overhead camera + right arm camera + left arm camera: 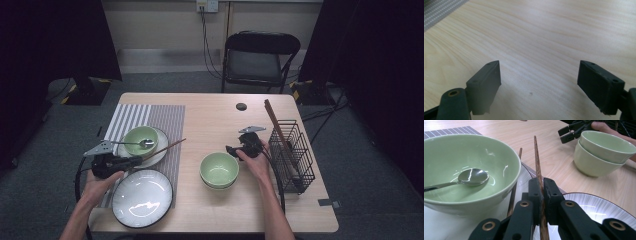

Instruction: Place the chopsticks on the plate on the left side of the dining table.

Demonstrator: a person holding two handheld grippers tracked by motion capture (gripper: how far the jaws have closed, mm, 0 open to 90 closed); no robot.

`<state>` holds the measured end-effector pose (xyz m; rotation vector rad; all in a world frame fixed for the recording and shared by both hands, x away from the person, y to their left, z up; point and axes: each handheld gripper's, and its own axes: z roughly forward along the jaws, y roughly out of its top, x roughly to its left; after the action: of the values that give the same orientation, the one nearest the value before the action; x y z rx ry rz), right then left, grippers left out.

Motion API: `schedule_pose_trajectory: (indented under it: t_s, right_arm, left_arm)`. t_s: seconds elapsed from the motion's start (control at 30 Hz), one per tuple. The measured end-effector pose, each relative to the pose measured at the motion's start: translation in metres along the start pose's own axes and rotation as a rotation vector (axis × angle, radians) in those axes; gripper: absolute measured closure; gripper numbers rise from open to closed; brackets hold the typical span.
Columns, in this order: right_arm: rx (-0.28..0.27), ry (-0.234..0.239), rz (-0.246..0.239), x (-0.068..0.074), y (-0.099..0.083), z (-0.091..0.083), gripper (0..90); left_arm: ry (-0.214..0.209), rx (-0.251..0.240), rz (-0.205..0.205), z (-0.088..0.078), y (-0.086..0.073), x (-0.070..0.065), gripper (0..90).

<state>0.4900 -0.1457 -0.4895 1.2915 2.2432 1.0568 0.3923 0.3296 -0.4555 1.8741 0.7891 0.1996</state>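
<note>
left claw clamps one chopstick lengthwise beside the spoon bowl, its tip aimed past that bowl toward the stacked bowls, where the right claw gapes empty.

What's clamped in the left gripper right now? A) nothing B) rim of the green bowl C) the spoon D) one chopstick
D: in the left gripper view the left gripper has its jaws closed on one chopstick; the spoon lies loose in the green bowl.
</note>
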Motion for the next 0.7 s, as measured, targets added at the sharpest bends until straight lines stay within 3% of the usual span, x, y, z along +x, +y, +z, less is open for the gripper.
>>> schedule_pose_trajectory:
  t_s: [0.23,0.37,0.7]
  right_arm:
    - [0.019,-0.023,-0.009,0.002,-0.010,0.002,17.7]
    - [0.034,-0.055,-0.056,0.007,-0.011,0.002,17.3]
    - [0.017,-0.053,-0.058,0.006,-0.014,0.002,17.0]
  left_arm:
    - [0.002,0.012,-0.007,0.001,-0.002,0.002,85.4]
    - [0.011,0.031,-0.001,0.003,-0.004,0.002,85.4]
    - [0.031,0.062,0.015,0.006,-0.008,0.001,85.3]
